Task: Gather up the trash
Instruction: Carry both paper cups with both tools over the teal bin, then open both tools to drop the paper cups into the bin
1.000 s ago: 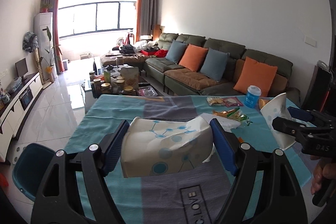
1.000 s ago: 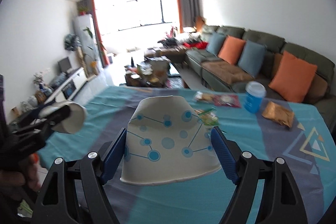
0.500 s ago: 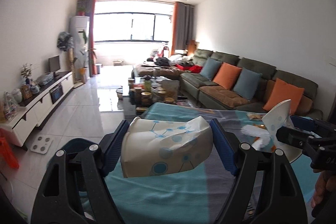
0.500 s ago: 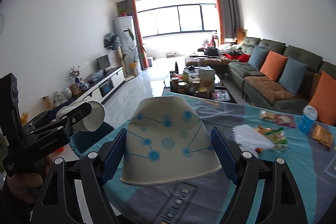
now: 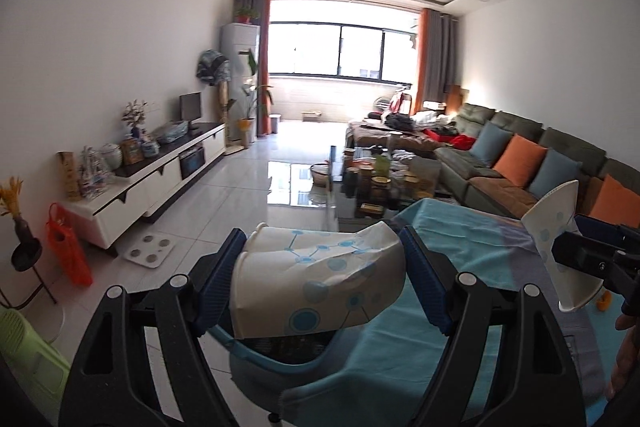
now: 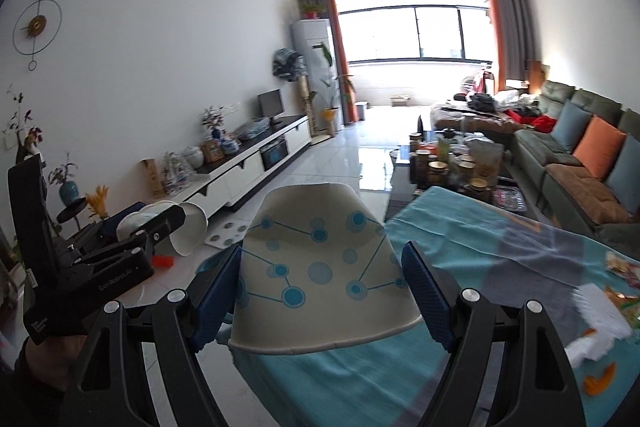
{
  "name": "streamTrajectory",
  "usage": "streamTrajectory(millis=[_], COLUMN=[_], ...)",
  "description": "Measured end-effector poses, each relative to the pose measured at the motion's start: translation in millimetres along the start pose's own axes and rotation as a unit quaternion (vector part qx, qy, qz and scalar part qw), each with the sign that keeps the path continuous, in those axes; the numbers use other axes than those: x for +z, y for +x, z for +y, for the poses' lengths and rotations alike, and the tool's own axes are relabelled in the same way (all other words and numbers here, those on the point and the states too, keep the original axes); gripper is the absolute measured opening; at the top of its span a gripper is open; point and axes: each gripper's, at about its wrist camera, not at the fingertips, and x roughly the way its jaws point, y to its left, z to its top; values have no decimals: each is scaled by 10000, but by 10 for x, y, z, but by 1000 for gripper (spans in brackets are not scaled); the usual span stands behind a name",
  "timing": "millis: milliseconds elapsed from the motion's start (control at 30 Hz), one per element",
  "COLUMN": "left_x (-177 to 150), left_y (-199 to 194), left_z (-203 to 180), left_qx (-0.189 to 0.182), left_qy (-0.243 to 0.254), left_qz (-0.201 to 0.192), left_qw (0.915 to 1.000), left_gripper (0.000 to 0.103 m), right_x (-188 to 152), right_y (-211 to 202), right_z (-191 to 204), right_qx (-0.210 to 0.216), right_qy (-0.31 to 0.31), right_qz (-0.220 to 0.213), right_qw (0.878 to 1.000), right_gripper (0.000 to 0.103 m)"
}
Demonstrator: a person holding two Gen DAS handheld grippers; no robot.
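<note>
Far left of the room there's an orange mesh bag [image 5: 66,247] on the floor next to a long white TV cabinet [image 5: 140,183], and a white bathroom scale [image 5: 150,250] lying flat on the tiles just in front of it. The left tool [image 5: 320,279] has its blue pads [image 5: 218,277] clamped on a crumpled paper cup [image 5: 316,287], white with a blue dot-and-line pattern, squashed and lying sideways between them. Right under that cup you can see the rim of a teal bin [image 5: 280,359] on the floor, tucked against the edge of the worktop [image 5: 472,255], which has a teal and grey cloth over it. In the right wrist view the left tool's cup shows up out to the side with its open mouth facing the camera, over the floor. The right tool [image 6: 320,291] is gripping a second paper cup [image 6: 316,267], same pattern, flattened into a cone shape with the wide rim toward the camera, pinched on both sides. It hangs over the near corner of the worktop. Further right on the cloth there's more litter: a white crumpled tissue [image 6: 600,311], some colourful snack wrappers [image 6: 622,267] and a little orange scrap [image 6: 598,381]. Behind all that is a cluttered coffee table [image 6: 460,163], then a long green sofa [image 6: 580,151] with orange and blue cushions along the right wall.
</note>
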Motion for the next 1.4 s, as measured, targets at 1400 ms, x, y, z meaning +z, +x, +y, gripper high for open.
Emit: streamTrajectory(millis=[1400], left_x=[-663], left_y=[1590], left_z=[353], left_qx=[367], left_qy=[-39], left_qz=[783], left_qw=[9962], left_gripper=[93], right_x=[168], right_y=[2564], right_z=[326], right_qx=[942], right_qy=[679], right_qz=[1796], right_qw=[9769], right_gripper=[86])
